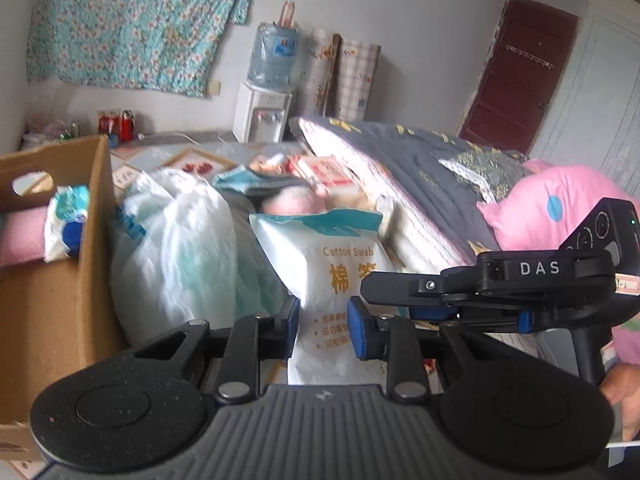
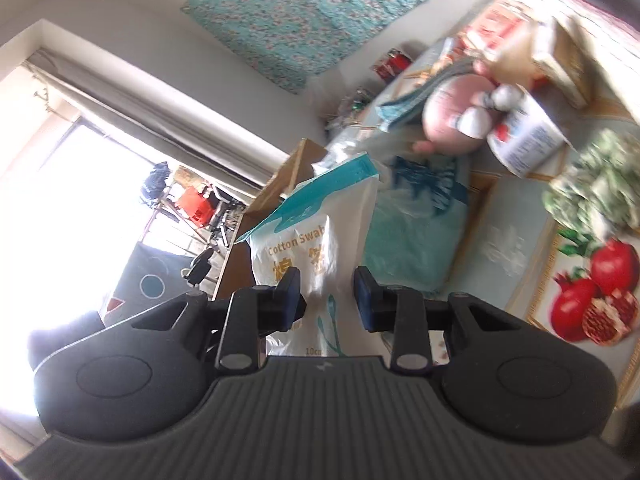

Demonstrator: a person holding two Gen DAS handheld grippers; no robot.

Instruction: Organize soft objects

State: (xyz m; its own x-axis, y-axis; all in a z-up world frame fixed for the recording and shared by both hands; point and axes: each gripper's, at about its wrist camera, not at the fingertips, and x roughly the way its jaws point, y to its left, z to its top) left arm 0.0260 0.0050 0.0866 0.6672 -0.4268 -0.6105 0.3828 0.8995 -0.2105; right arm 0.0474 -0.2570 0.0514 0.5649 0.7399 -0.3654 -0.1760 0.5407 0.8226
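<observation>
A white and teal bag of cotton swabs (image 1: 320,248) hangs upright, lifted off the bed. My left gripper (image 1: 324,324) is shut on the bag's lower part, with a blue pad pressing on each side. From the right, my right gripper (image 1: 384,296) pinches the bag's right edge. The right wrist view shows the same bag (image 2: 316,248) clamped between the right gripper's (image 2: 328,296) pads. An open cardboard box (image 1: 92,208) stands to the left. It holds a pink soft item (image 1: 20,232) and a pack of wipes (image 1: 66,220).
A bulging white plastic bag (image 1: 172,248) leans on the box. A folded grey quilt (image 1: 420,168) and a pink pillow (image 1: 560,208) lie to the right. A pink plush toy (image 2: 452,116), a printed pack (image 2: 528,136) and green patterned cloth (image 2: 600,192) rest on the bed. A hand (image 1: 624,392) shows at the right edge.
</observation>
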